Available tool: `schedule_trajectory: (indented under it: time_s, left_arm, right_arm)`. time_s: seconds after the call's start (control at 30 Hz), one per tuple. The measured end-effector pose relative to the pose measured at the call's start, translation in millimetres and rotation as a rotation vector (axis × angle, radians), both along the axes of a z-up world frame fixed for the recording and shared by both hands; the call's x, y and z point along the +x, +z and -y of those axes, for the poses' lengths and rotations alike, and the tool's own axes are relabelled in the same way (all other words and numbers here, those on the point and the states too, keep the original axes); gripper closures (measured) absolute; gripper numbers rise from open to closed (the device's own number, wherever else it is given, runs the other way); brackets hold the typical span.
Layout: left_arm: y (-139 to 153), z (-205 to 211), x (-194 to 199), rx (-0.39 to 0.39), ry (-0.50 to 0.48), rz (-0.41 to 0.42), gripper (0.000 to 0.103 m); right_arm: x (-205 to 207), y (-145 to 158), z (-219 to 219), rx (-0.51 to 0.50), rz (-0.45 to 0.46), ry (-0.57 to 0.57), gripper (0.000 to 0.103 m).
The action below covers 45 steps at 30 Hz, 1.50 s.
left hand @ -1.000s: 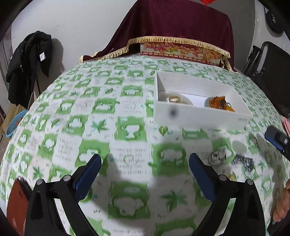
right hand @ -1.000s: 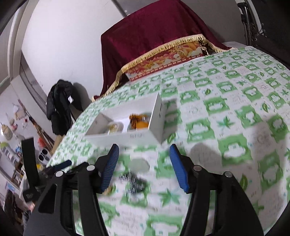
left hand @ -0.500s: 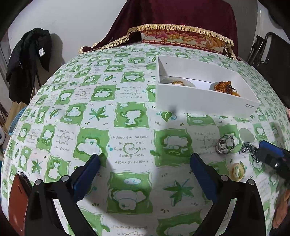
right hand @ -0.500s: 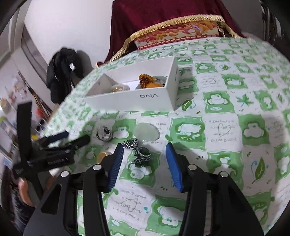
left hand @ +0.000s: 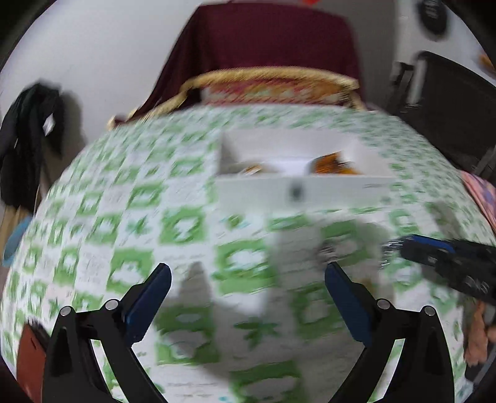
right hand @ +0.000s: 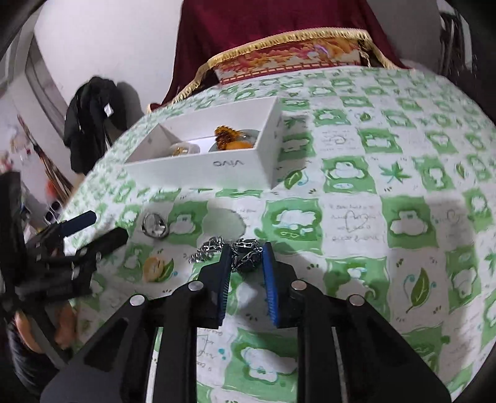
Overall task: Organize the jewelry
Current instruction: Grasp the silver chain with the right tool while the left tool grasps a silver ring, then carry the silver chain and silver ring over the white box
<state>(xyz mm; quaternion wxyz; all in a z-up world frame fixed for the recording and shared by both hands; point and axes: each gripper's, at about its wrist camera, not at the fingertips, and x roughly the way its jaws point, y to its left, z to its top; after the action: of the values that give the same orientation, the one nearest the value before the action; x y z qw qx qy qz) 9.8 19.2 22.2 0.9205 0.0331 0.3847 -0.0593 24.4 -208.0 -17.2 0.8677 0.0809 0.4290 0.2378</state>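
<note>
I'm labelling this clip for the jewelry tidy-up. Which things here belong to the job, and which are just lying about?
Part of the job:
- chain necklace, between the right gripper pads, whose jaws have just been closing
- silver ring
- yellow piece
- white box holding amber beads

Just lying about:
- black jacket
- maroon cloth
- green tablecloth

White cardboard box [right hand: 198,164] on green-checked tablecloth [right hand: 372,192]; silver metal chain [right hand: 214,248] before it, round silver ring [right hand: 154,225] left of chain.

Bunched silver chain [right hand: 245,255] lies on tablecloth before white box [right hand: 198,167].
</note>
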Motion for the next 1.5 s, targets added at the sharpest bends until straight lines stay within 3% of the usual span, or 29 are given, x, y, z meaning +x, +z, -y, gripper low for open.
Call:
schedule_trajectory:
  time_s: [0.13, 0.33, 0.43, 0.53, 0.63, 1.13, 1.43, 1.5]
  left_arm:
    - [-3.7, 27.1, 4.3, 0.041, -0.117, -0.017, 0.022]
    - [-15.5, 31.4, 27.6, -0.003, -0.117, -0.115, 0.039]
    - [-16.6, 45.5, 26.2, 0.048, -0.144, -0.107, 0.044]
    - [-16.8, 47.9, 27.3, 0.033, -0.171, -0.108, 0.057]
    - [-16.8, 48.7, 24.7, 0.018, -0.187, -0.103, 0.083]
    - [-5.2, 32.1, 8.9, -0.046, -0.145, -0.047, 0.082]
    - [5.9, 20.9, 5.0, -0.090, -0.126, -0.012, 0.082]
    - [8.9, 19.5, 3.6, -0.095, -0.125, -0.002, 0.082]
  right_arm:
    - [-2.0, 2.3, -2.5, -0.007, 0.004, -0.003, 0.084]
    - [-1.1, 2.1, -0.9, 0.006, -0.001, -0.004, 0.084]
    - [-0.6, 1.8, -0.6, 0.015, -0.005, -0.005, 0.084]
    - [-1.0, 2.2, -0.6, 0.015, -0.004, -0.006, 0.084]
    - [-1.2, 1.9, -0.8, 0.018, -0.005, -0.006, 0.084]
    - [-4.5, 7.3, 5.3, 0.067, 0.026, -0.019, 0.084]
    - [-9.1, 22.1, 16.6, 0.188, 0.073, -0.013, 0.084]
    - [-11.5, 27.1, 18.8, 0.209, 0.090, -0.012, 0.092]
